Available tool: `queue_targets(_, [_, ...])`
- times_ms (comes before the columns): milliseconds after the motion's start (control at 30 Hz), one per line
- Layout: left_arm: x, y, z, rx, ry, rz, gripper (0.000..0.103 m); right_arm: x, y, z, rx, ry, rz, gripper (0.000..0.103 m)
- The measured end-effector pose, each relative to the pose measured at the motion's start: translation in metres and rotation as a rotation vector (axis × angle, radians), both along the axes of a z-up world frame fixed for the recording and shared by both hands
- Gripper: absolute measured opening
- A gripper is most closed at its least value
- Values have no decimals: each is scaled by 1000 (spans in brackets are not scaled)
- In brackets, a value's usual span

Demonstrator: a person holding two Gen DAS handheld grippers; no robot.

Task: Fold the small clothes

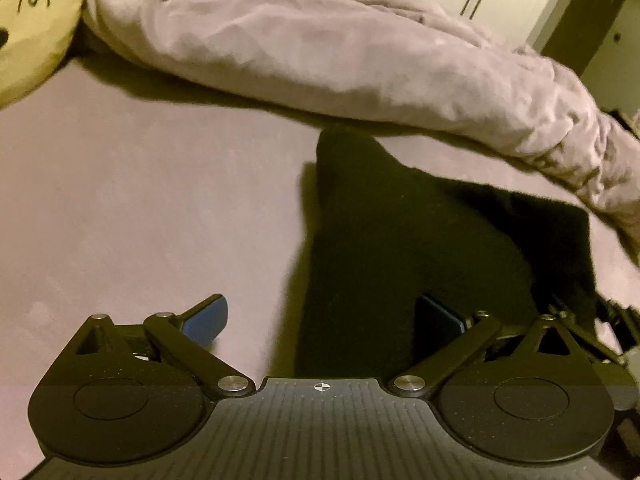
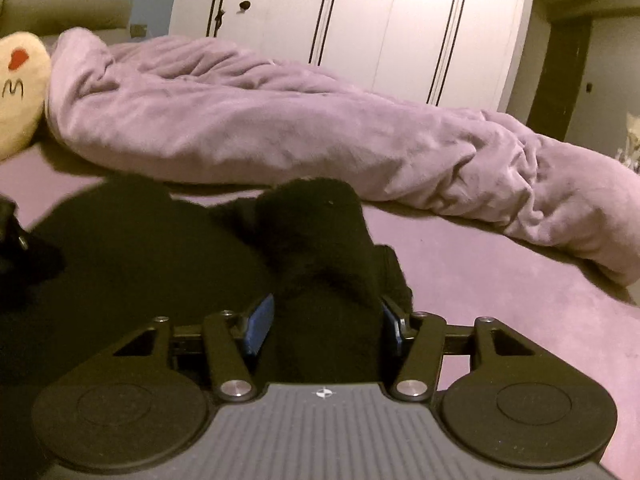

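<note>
- Plush cushion, yellow with a drawn face, is seen at the far left edge of the purple bed sheet.
- Left gripper is held with its blue pads wide apart; nothing is pressed between them, and the black garment's edge lies under its right finger.
- Black garment is spread on the sheet, one bunched part raised between the right gripper's pads, which are closed against it.
- Crumpled lilac blanket is piled behind, white wardrobe beyond.
</note>
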State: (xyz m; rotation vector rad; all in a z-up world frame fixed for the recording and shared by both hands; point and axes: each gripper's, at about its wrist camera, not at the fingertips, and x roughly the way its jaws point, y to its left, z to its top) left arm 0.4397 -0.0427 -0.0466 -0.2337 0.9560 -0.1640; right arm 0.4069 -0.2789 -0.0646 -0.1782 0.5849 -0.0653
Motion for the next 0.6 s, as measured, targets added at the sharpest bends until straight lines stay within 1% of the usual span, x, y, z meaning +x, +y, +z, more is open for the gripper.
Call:
queue_targets(33, [-1, 0, -2, 2, -12, -1, 103, 0, -2, -3, 5, -7, -4, 59])
queue_targets(133, [-7, -5, -8, 51, -85, -33, 103, 2, -3, -7, 8, -12, -13, 64])
queue_targets(233, [-15, -6, -13, 63, -155, -43, 103, -2, -3, -11, 13, -30, -20, 67])
queue_targets(300, [-25, -6, -18, 66, -221, -36, 103, -5, -5, -12, 15, -51, -31, 70])
queue_targets(400, [-46, -9, -28, 94, -349, -20, 103, -7, -6, -11, 17, -69, -58, 77])
queue_targets(433, [-50, -8, -27, 99, -362, -10, 103, -8, -8, -9, 36, -60, -68, 80])
queue_targets(533, [-64, -4, -11, 96, -336, 34, 103, -15, -15, 5, 133, -17, -113, 83])
queue_targets(600, [-77, -1, -3, 100, -327, 37, 103, -36, -15, 14, 166, -29, -138, 86])
